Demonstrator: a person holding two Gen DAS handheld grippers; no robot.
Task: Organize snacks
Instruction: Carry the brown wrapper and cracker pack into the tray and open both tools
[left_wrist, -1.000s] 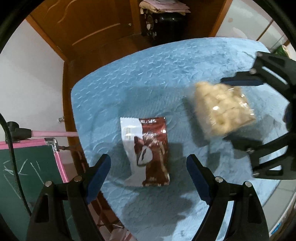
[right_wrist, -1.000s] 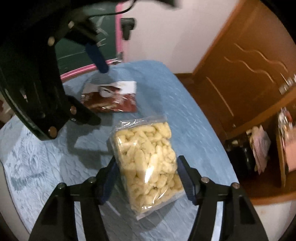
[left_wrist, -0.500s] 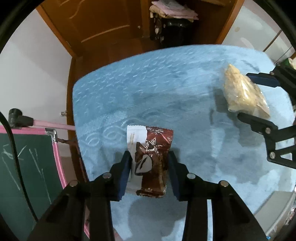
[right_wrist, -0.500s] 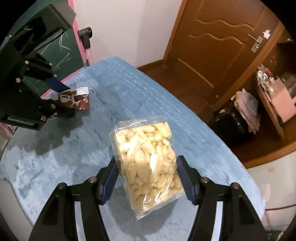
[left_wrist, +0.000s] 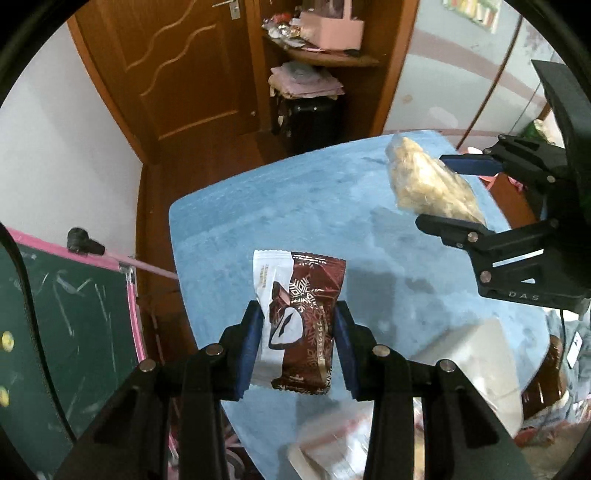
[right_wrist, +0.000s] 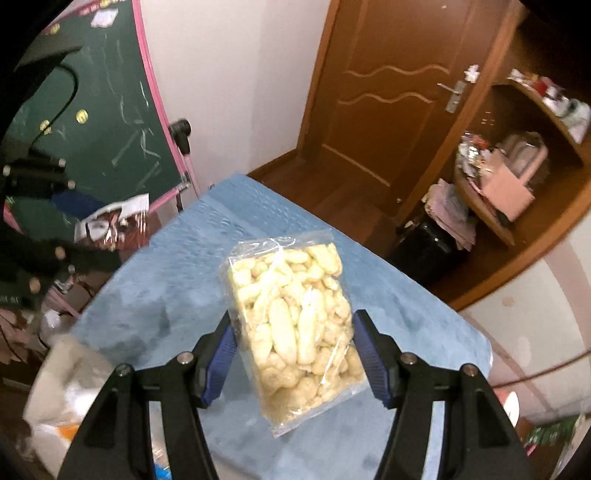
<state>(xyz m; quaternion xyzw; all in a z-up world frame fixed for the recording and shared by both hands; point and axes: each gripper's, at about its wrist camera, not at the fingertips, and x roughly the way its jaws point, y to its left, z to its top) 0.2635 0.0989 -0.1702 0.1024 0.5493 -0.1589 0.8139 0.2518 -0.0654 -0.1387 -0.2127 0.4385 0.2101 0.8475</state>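
My left gripper (left_wrist: 297, 343) is shut on a brown and white snack packet (left_wrist: 301, 321) and holds it above the blue cloth-covered table (left_wrist: 295, 206). My right gripper (right_wrist: 293, 354) is shut on a clear bag of pale puffed snacks (right_wrist: 291, 321), also lifted above the table (right_wrist: 173, 295). In the left wrist view the right gripper (left_wrist: 454, 194) holds the puffed snack bag (left_wrist: 428, 181) at the upper right. In the right wrist view the left gripper (right_wrist: 79, 227) with the brown packet (right_wrist: 114, 225) is at the left.
A white box-like container (left_wrist: 476, 354) sits at the near right of the table, and also shows in the right wrist view (right_wrist: 70, 395). A green chalkboard (left_wrist: 66, 332) stands left of the table. A wooden door (right_wrist: 384, 96) and cluttered shelves (right_wrist: 509, 177) lie beyond.
My left gripper closed on the brown packet and lifted it off the table. My right gripper has carried the puffed snack bag up and back. Both cameras now tilt up toward the room.
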